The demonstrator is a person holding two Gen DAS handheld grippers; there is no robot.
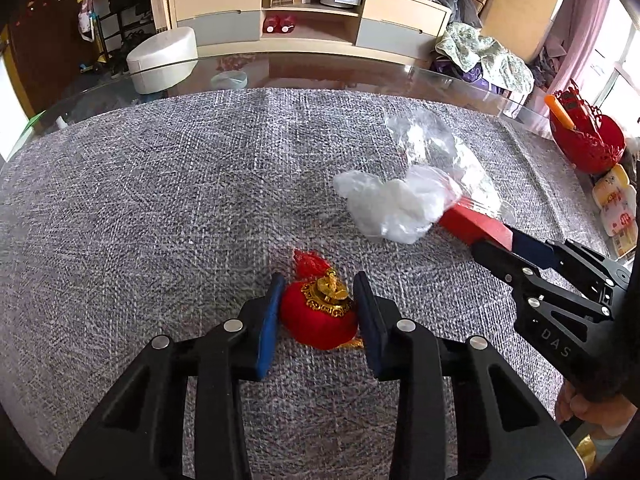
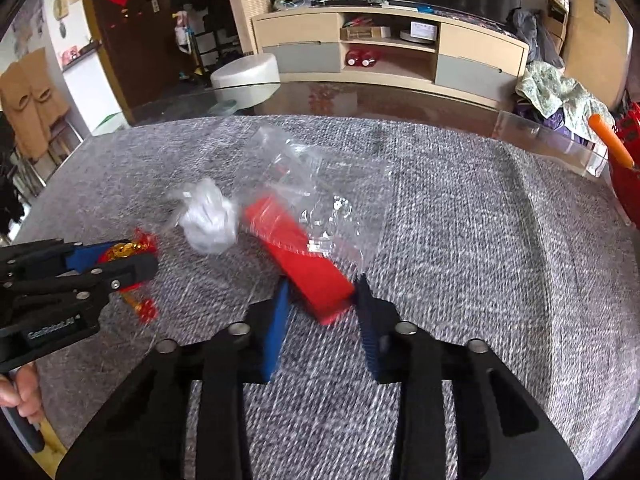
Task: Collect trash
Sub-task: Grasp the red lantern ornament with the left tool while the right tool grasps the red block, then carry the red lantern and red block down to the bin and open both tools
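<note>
Two grippers were down on the bench (image 1: 160,184) at once, both working over the grey woven cloth (image 2: 480,260) that covered it. Left gripper (image 1: 316,300) first: its blue pads sat on either side of a small red ornament (image 1: 316,322) with a gold cap, the left pad touching it and the right one right up against the gold trim, so the jaws stood narrow and closed on it. That ornament rested on the cloth, near the front edge. From the right-hand camera it showed again, half hidden behind the black fingers, with a gold and red tassel (image 2: 142,306) trailing out below.

Over to the right gripper (image 2: 322,292): jaws drawn in narrow around the near end of a red box (image 2: 304,256), which lay flat on the cloth and angled away to the upper left. Its right pad met the box's corner; the left pad was at its edge, though the picture there was blurred. A clear plastic bag (image 2: 320,184) was draped over the far half of the box, and a crumpled white wad of plastic (image 2: 210,220) lay just beside the box's far end, touching the bag.

Off at the right edge stood a red lacy basket (image 1: 584,140) with an orange stick poking out. A person's fingers (image 2: 22,396) wrapped the left gripper's handle.
</note>
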